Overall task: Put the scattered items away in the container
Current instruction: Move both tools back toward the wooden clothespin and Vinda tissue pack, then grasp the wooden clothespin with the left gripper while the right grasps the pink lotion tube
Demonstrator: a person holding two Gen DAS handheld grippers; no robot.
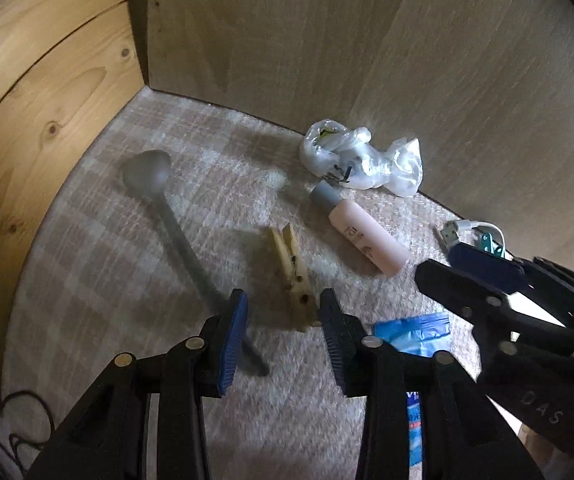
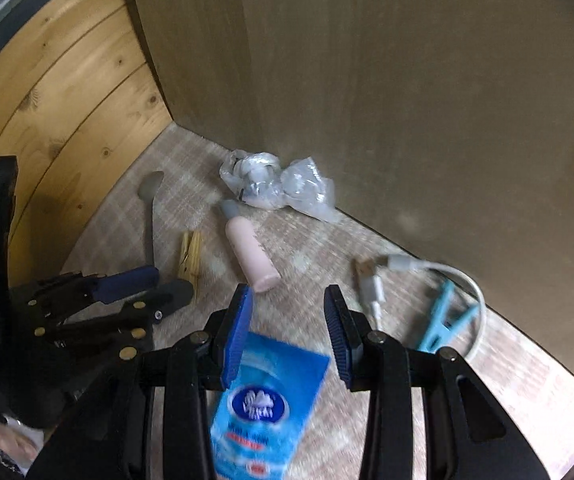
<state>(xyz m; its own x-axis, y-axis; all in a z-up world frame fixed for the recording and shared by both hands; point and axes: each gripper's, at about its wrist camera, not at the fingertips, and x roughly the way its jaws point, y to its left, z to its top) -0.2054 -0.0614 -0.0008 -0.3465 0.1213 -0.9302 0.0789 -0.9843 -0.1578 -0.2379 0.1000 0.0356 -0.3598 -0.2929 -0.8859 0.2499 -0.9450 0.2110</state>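
Surface: pale checked rug point(image 1: 135, 264), wood panel wall point(image 1: 367, 60) behind, plank wall at left.
Clothespin: wooden clothespin point(image 1: 293, 276), tan, dark spots, lying flat on rug, long axis running away from the camera and slightly leftward in left view; just ahead of left gripper point(image 1: 285, 312), between its finger lines, not touched.
Left jaws: partly apart, nothing held.
Tissue pack: blue tissue pack point(image 2: 265, 396), white-blue logo, blurred, long axis roughly along the fingers; lies under right gripper point(image 2: 289, 312), contact unclear.
Right jaws: partly apart, no grip seen.
Bottle: pink bottle point(image 1: 361, 236), grey cap toward wall.
Others: grey spoon point(image 1: 167, 216), crumpled plastic bag point(image 1: 363, 160), white cable point(image 2: 427, 276), light-blue clip point(image 2: 443, 320).
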